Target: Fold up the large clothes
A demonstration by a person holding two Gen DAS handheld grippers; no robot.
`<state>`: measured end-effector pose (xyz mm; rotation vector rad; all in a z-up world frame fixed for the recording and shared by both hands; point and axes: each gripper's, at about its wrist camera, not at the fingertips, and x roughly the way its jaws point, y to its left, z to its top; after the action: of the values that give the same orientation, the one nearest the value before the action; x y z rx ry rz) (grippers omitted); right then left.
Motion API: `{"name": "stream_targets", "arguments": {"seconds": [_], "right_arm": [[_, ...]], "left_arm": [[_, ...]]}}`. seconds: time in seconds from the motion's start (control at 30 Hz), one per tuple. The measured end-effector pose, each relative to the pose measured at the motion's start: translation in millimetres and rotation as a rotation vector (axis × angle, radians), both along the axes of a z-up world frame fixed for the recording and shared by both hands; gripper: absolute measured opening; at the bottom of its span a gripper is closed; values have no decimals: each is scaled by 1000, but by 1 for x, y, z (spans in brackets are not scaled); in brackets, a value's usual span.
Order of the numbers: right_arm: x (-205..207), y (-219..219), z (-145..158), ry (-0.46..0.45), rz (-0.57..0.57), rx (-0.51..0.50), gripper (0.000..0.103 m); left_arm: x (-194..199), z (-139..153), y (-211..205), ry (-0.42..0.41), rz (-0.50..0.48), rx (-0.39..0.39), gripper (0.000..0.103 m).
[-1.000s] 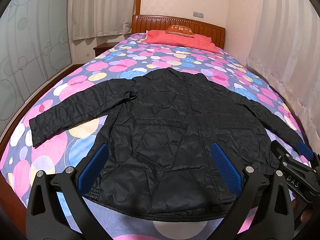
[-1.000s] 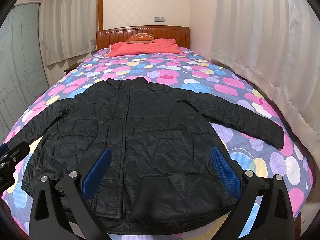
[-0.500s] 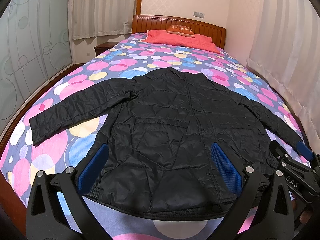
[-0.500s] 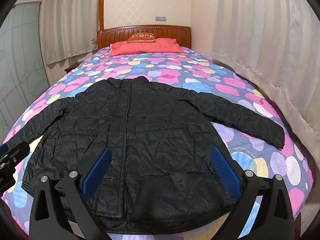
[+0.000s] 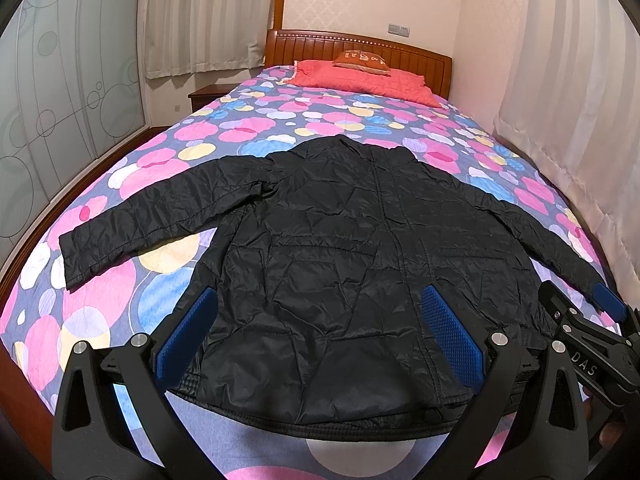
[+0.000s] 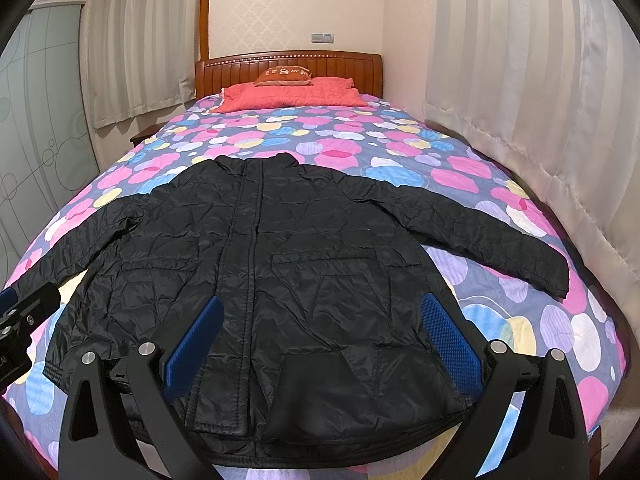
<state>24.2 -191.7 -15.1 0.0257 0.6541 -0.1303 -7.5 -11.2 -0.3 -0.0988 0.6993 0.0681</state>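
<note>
Left tool [image 5: 320, 340] and right tool [image 6: 324, 340] gape wide above jacket [image 6: 280, 272] hem; bedspread [image 6: 560, 320] borders both sleeves.

Both the left gripper [image 5: 320, 336] and the right gripper [image 6: 320, 338] are built from black angular frames. Textured blue pads [image 5: 450, 338] are fitted inside, silver screws [image 6: 498, 346] are set at the joints, and "DAS" is printed in white.

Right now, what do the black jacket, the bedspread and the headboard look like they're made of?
Black jacket: thin synthetic shell, probably nylon or polyester, quilted; it has a slight sheen and crinkles finely.
Bedspread: matte woven fabric, likely cotton, printed with coloured circles, faintly quilted.
Headboard: reddish-brown wood, glossy varnish, with vertical slats.
</note>
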Motion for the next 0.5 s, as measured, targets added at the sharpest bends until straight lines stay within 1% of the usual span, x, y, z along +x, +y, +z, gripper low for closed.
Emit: {"name": "stream_targets", "arguments": {"seconds": [0.5], "right_arm": [[-1,4,0,1,0,-2,98]], "left_arm": [[0,0,1,1,1,-2,101]]}}
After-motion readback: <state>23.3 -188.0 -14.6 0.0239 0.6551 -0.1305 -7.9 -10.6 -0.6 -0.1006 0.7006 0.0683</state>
